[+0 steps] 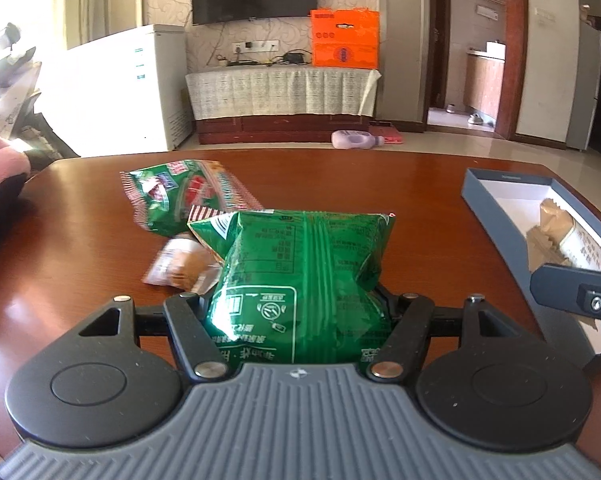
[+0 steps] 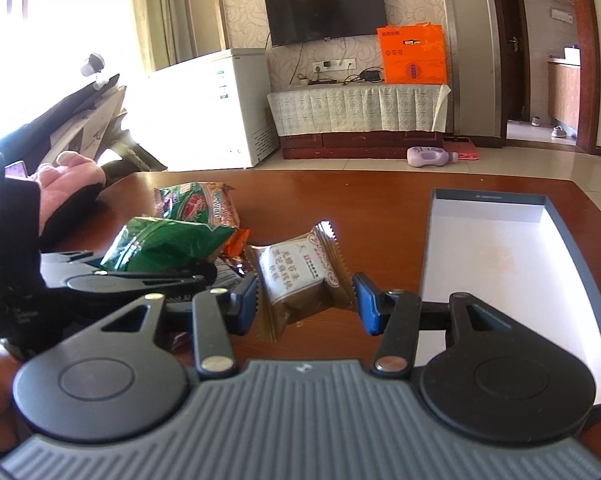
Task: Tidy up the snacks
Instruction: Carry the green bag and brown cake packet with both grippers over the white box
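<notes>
My left gripper is shut on a dark green snack bag and holds it above the brown table; the bag also shows in the right wrist view. My right gripper is shut on a small brown wrapped pastry, held beside the open blue box. The box shows at the right of the left wrist view, with the brown pastry and the right gripper's finger over it. A green-and-red snack bag lies further back on the table.
A small pale wrapped snack lies behind the held green bag. A pink plush and dark bag sit at the table's left edge. An orange-wrapped snack lies near the green bags. Beyond the table are a TV stand and a freezer.
</notes>
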The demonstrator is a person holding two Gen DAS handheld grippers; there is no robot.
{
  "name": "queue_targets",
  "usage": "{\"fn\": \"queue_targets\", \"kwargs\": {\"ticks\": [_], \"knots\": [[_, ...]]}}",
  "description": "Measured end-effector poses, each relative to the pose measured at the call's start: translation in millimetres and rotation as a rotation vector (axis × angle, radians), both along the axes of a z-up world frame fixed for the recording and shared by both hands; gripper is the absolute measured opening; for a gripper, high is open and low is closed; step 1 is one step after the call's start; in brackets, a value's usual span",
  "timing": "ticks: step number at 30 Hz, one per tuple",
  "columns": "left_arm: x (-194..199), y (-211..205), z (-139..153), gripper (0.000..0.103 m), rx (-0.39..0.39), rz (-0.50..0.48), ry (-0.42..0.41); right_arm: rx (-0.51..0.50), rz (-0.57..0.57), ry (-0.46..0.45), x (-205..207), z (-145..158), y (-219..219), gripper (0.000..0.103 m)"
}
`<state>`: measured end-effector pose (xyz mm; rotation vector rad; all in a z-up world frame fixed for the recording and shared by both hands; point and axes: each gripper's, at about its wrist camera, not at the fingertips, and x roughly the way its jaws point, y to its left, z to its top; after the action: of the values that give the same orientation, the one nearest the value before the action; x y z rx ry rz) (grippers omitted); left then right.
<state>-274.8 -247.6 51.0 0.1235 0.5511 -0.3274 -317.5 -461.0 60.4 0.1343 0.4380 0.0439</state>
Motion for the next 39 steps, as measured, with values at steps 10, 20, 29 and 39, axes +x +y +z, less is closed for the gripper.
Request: {"fn": "queue_targets", "kwargs": {"ticks": [10,20,29,39], "knots": [[-5.8,-33.4,-3.9,0.072,-0.004,-0.063,0.009,0.01,-0.04,-0.013,-9.1,2.3,-21.2,0.053],[-5.8,-70.0,4.7,0.072,-0.034,-0.141,-0.007,0.022,-0.122,-0.037,-16.6,5.4,-50.0,0.053],[-1.4,-118.2,9.7,0.072,-0.078,-0.223,-0.01,0.009,-0.209,-0.031,-14.4,4.5,-87.1,0.053],[1.3,-158.2,2.3,0.072,-0.084,-0.298,-0.014,0.001,-0.239,-0.007,-10.6,-3.1,-108.4,0.053]]}}
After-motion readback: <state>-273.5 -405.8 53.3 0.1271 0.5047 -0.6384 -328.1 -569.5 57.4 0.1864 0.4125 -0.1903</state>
